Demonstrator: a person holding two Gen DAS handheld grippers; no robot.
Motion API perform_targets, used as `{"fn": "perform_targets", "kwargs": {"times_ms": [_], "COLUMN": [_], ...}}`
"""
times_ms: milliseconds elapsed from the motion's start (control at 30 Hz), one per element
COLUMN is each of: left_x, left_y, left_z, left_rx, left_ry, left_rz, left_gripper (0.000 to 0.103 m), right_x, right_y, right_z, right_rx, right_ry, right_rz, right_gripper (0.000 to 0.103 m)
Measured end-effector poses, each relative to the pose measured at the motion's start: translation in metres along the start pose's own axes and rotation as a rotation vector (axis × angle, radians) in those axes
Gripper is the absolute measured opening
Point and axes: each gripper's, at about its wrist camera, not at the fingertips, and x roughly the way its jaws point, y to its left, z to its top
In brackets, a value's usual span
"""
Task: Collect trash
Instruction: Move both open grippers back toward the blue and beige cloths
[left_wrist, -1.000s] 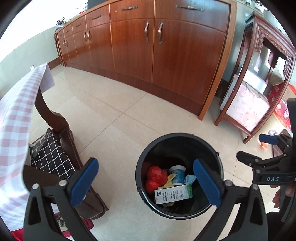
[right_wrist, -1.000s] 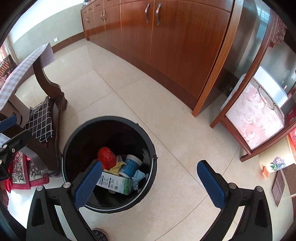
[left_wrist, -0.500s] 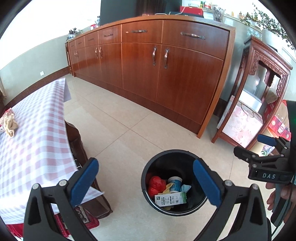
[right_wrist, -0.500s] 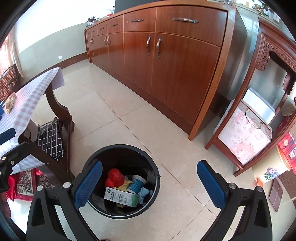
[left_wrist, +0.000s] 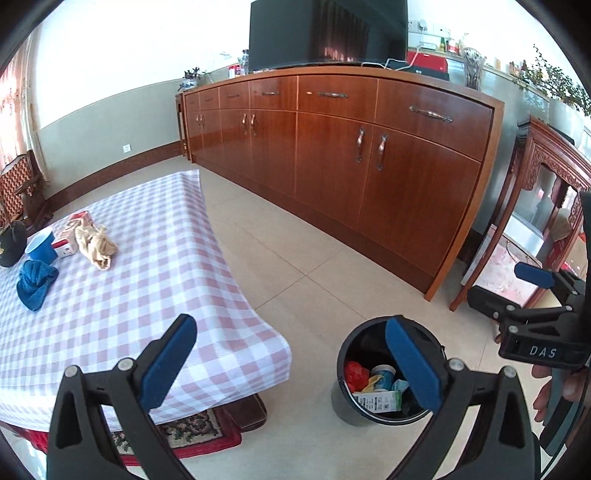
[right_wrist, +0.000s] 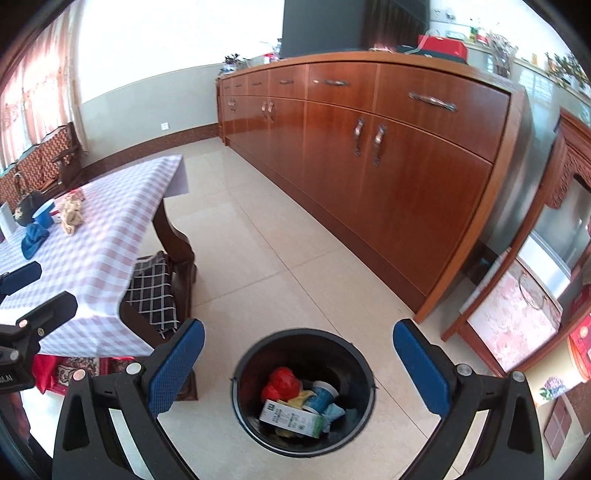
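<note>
A black trash bin (right_wrist: 303, 333) stands on the tiled floor, holding a red bag (right_wrist: 282, 382), a paper cup (right_wrist: 321, 395) and a white carton (right_wrist: 290, 419). My right gripper (right_wrist: 299, 367) hovers open and empty high above the bin. My left gripper (left_wrist: 291, 358) is also open and empty, between the bin (left_wrist: 340, 398) and the checked table (left_wrist: 147, 295). On the table's far left lie a crumpled beige wrapper (left_wrist: 94, 242), a blue cup (left_wrist: 40, 245), a red-and-white box (left_wrist: 70, 232) and a blue cloth (left_wrist: 35, 282).
A long wooden sideboard (left_wrist: 369, 155) runs along the far wall, with a carved cabinet (left_wrist: 543, 221) to its right. A chair with a checked cushion (right_wrist: 151, 291) is tucked under the table. A black cap (left_wrist: 11, 240) lies at the table's left edge. Open tiled floor (right_wrist: 277, 251) lies between table and sideboard.
Both grippers have risen and tilted up away from the bin, which now looks smaller and lower. The tabletop with its items has come into view. Both stay open.
</note>
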Motion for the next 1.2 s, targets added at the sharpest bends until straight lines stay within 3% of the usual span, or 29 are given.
{"fn": "perform_targets", "kwargs": {"times_ms": [333, 500, 667, 833, 933, 1200], "left_x": [-0.027, -0.048, -0.055, -0.061, -0.061, -0.034], "left_y": [0.077, 0.130, 0.184, 0.234, 0.258, 0.318], "left_z": [-0.006, -0.015, -0.027, -0.039, -0.043, -0.037], "left_rx": [-0.104, -0.198, -0.280, -0.350, -0.359, -0.388], "left_ry": [-0.038, -0.082, -0.069, -0.080, -0.078, -0.030], "left_rz": [0.110, 0.167, 0.268, 0.363, 0.427, 0.440], "left_gripper": [0.103, 0.102, 0.102, 0.102, 0.102, 0.099], "right_x": [-0.006, -0.007, 0.000, 0.016, 0.024, 0.067], "right_y": [0.076, 0.114, 0.163, 0.228, 0.265, 0.350], "right_z": [0.034, 0.048, 0.063, 0.076, 0.084, 0.107], "right_rx": [-0.061, -0.074, -0.102, -0.233, -0.288, -0.396], "right_ry": [-0.098, -0.154, -0.169, -0.092, -0.096, -0.036], "right_rz": [0.096, 0.197, 0.304, 0.386, 0.400, 0.452], "right_gripper": [0.103, 0.103, 0.103, 0.103, 0.103, 0.102]}}
